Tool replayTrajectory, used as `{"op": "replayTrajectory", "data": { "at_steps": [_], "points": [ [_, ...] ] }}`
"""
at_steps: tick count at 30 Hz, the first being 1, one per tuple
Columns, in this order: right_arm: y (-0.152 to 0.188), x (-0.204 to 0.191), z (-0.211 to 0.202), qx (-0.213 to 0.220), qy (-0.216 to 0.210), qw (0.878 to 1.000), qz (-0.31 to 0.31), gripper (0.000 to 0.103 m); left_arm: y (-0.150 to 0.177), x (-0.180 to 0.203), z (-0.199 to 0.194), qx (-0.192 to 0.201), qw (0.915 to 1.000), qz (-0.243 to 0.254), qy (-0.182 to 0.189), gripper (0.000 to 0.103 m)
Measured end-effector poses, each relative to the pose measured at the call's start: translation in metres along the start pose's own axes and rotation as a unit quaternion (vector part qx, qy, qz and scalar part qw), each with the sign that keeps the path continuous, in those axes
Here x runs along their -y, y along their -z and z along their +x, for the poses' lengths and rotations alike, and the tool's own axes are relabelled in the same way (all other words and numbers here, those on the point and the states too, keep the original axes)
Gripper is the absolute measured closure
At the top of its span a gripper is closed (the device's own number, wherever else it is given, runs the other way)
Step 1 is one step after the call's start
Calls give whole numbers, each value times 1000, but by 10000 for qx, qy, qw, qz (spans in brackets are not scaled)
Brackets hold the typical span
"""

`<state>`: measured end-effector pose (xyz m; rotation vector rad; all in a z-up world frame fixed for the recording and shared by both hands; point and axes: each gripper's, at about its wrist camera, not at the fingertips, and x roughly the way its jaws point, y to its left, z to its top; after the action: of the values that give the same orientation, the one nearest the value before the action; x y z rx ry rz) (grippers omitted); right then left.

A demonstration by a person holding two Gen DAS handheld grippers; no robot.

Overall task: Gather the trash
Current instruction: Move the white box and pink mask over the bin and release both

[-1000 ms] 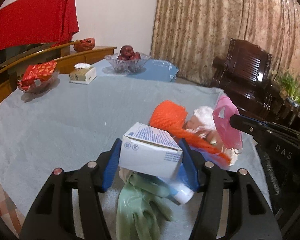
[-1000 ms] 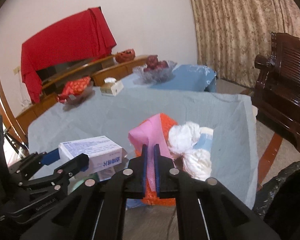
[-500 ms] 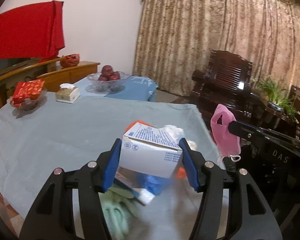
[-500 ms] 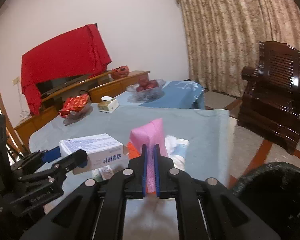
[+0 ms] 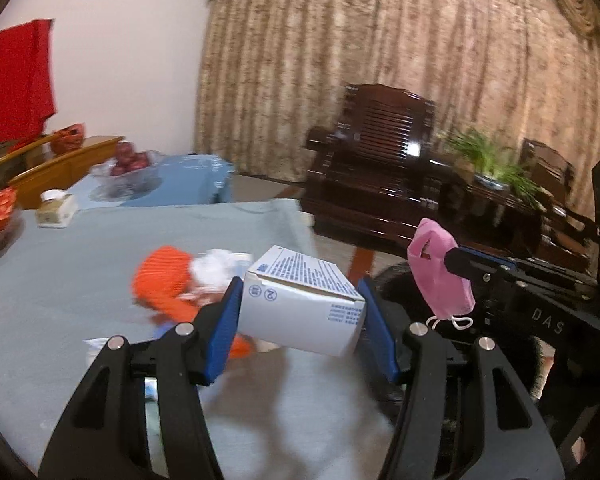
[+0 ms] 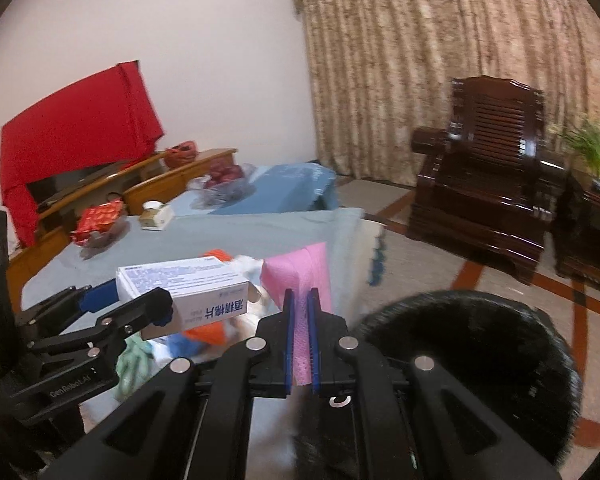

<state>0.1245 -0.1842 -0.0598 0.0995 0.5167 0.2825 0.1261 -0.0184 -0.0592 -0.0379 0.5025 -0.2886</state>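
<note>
My left gripper (image 5: 300, 312) is clamped on a white rectangular cardboard box with blue print (image 5: 300, 304), its blue pads pressed to the box's two short ends, so the box hangs tilted in the air over the near edge of the surface covered with a pale blue-grey cloth (image 5: 60, 260). My right gripper (image 6: 300, 340) is squeezed together on a pink soft face mask (image 6: 304, 280), which stands up between the pads with a white ear loop dangling below. Just beside the surface, on the floor under my right gripper, sits a round bin lined with a black plastic bag (image 6: 480, 344), its mouth open. Still on the surface, behind the box, lie an orange mesh net (image 5: 164, 280), crumpled white tissue (image 5: 212, 268) and a pale green rubber glove (image 6: 134, 360) close to the near edge.
</note>
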Motion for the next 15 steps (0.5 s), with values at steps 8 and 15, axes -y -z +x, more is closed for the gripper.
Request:
{"op": "replayTrajectory", "data": {
  "at_steps": [8,15],
  "points": [
    [26,51,-28,-134,690,9972,268,97,8,54,31,-272,9966,328,709,47],
    [51,92,-35,-308,1143,9912,601,97,22,87,61,-577,9909,581,1073,47]
  ]
}}
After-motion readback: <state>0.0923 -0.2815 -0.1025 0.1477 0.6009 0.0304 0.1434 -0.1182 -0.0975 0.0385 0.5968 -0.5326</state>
